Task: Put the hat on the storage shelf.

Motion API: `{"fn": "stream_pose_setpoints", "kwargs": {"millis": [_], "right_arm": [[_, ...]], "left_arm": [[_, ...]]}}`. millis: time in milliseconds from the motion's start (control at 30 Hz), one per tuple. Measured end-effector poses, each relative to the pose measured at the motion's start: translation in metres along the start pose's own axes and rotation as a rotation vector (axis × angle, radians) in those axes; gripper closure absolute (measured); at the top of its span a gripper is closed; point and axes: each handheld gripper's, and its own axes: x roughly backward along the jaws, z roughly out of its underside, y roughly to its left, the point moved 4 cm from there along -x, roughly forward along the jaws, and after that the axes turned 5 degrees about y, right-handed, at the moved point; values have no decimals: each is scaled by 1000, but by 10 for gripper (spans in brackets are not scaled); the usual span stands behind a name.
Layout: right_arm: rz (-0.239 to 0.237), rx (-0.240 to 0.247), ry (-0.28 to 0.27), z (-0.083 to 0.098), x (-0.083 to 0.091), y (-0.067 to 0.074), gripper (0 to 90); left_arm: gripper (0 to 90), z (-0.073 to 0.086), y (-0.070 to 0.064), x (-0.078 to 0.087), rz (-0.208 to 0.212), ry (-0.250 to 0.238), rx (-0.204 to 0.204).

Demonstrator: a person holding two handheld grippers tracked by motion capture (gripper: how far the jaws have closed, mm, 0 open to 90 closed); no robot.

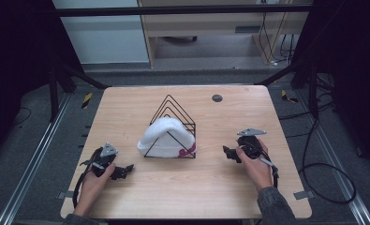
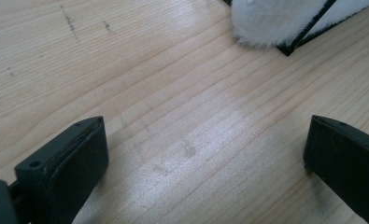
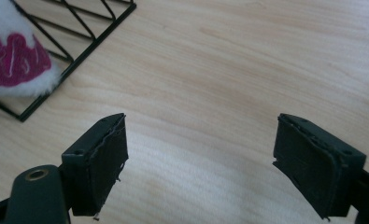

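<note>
White fleece, in the form of a soft hat with a pink mark near its brim, is draped over a black wire rack of nested triangular frames that stands near the middle of the wooden surface, slightly toward the far edge. The left hand-held gripper is held low near the near-left corner, well apart from the hat, and in the left gripper view its jaws are seen spread wide over bare wood, with the fleece and a corner of the rack at the top of that view. The right hand-held gripper is held toward the right edge, pointed at the rack; in the right gripper view its jaws are likewise spread, nothing between them, with the pink mark and the base wires at the upper left. Several risks can be judged from here. Because the hat sits partly inside the wire frames, a wire could be pinched together with the fabric, so that the light rack would be dragged or tipped when the hat is lifted. If only a shallow fold of the fluffy pile were caught, the hat could slip free. A sideways pull could snag the brim on a frame, and the rack could be slid toward an edge unless it is steadied by the other gripper.
</note>
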Motion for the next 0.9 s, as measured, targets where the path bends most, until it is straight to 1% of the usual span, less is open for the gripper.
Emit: {"fn": "stream_pose_setpoints", "kwargs": {"millis": [33, 67, 133, 167, 300, 500, 533, 667, 700, 767, 833, 900], "right_arm": [[0, 0, 0, 0, 0, 0, 179], [11, -3, -7, -3, -4, 2, 178], [11, -2, -6, -3, -5, 2, 175], [12, 0, 7, -3, -10, 4, 162], [24, 8, 16, -4, -16, 8, 134], [36, -10, 19, -7, -24, 11, 121], [29, -20, 17, -8, -27, 12, 122], [34, -31, 20, -7, -30, 13, 119], [40, -44, 21, -5, -33, 14, 116], [43, -49, 23, -4, -34, 14, 116], [56, -43, 35, -2, -38, 15, 111], [50, -46, 36, -2, -39, 16, 111]], "left_arm": [[0, 0, 0, 0, 0, 0, 0], [0, 0, 0, 0, 0, 0, -1], [0, 0, 0, 0, 0, 0, -1], [0, 0, 0, 0, 0, 1, -1], [0, 0, 0, 0, 0, 1, 1], [0, 0, 0, 0, 1, -1, -1], [0, 0, 0, 0, 2, -1, -2], [0, 0, 0, 0, 4, -1, -3], [0, 0, 0, 0, 3, 0, -4], [0, 1, 0, 0, 5, 1, -6], [0, 1, 0, 1, 4, 0, -6], [0, 1, 0, 1, 6, 0, -6]]}}
